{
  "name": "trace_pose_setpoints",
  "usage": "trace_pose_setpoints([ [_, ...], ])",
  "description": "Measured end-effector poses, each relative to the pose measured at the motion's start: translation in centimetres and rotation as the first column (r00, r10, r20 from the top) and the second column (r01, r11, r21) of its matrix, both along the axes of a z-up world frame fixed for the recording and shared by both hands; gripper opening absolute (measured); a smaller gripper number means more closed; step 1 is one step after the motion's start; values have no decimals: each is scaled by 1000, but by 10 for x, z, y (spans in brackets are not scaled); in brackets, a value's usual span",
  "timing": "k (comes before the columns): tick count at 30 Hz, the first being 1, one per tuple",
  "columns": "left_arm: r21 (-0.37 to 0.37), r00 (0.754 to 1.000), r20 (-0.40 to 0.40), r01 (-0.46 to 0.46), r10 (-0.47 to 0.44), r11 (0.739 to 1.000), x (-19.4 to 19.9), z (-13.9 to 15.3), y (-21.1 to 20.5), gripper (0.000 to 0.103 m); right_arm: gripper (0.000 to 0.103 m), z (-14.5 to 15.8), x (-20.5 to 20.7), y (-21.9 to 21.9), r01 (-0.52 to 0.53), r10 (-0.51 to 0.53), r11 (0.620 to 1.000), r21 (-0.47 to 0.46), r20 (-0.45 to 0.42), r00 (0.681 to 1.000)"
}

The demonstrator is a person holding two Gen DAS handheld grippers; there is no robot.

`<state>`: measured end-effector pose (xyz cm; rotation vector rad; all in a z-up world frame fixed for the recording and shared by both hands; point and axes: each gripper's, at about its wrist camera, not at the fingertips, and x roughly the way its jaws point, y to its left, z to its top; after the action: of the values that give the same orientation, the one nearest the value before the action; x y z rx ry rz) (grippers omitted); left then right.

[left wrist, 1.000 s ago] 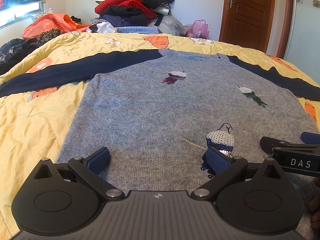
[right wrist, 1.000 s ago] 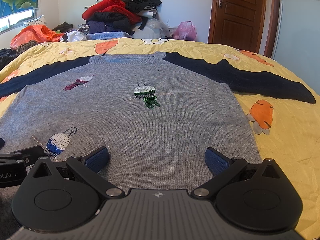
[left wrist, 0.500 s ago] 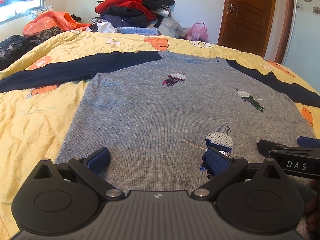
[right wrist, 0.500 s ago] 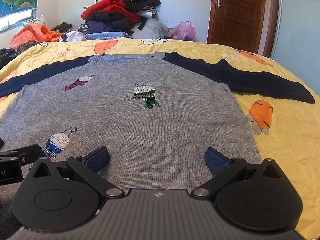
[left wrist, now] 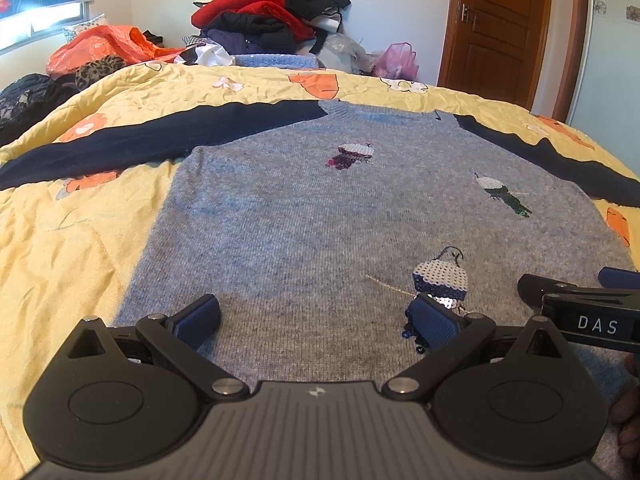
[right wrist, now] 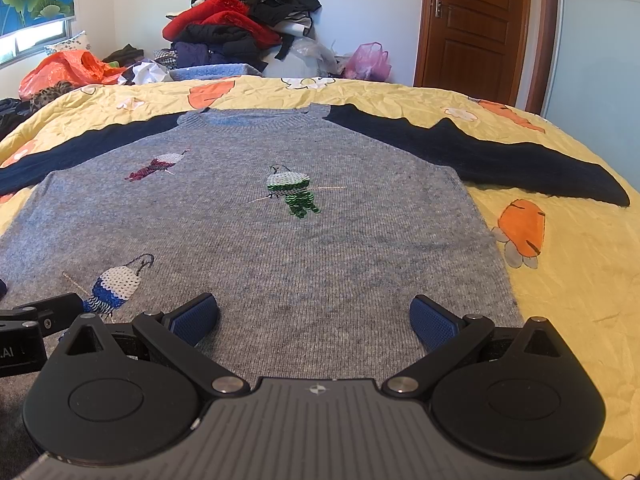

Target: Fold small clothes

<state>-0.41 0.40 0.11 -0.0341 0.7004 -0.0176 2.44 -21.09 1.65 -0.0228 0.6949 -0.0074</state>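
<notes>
A grey knitted sweater (left wrist: 320, 216) (right wrist: 280, 248) with navy sleeves and sequin birds lies flat, front up, on the yellow bedspread, both sleeves spread out sideways. My left gripper (left wrist: 316, 320) is open, low over the hem on the sweater's left half, nothing between its blue pads. My right gripper (right wrist: 316, 320) is also open over the hem on the right half. Each gripper shows at the edge of the other's view, side by side. The hem itself is hidden under the gripper bodies.
The yellow bedspread (left wrist: 80, 240) (right wrist: 568, 280) with orange flower prints covers the bed. A heap of clothes (left wrist: 272, 12) and bags stands against the far wall. A wooden door (right wrist: 476, 24) is at the back right. A hand shows at the right edge (left wrist: 628, 420).
Both grippers have drifted slightly; the sweater sits a little lower and nearer in the left view. Both stay open and the sweater has not been disturbed.
</notes>
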Motion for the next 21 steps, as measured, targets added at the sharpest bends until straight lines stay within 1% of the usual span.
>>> trace_pose_setpoints([
  [7, 20, 1000, -3, -11, 11, 1000, 0, -1, -3, 103, 103, 0, 0, 0, -1, 1, 1000, 0, 0, 1000],
  [21, 18, 1000, -4, -10, 10, 1000, 0, -1, -3, 103, 103, 0, -1, 1, -2, 2, 1000, -5, 0, 1000],
])
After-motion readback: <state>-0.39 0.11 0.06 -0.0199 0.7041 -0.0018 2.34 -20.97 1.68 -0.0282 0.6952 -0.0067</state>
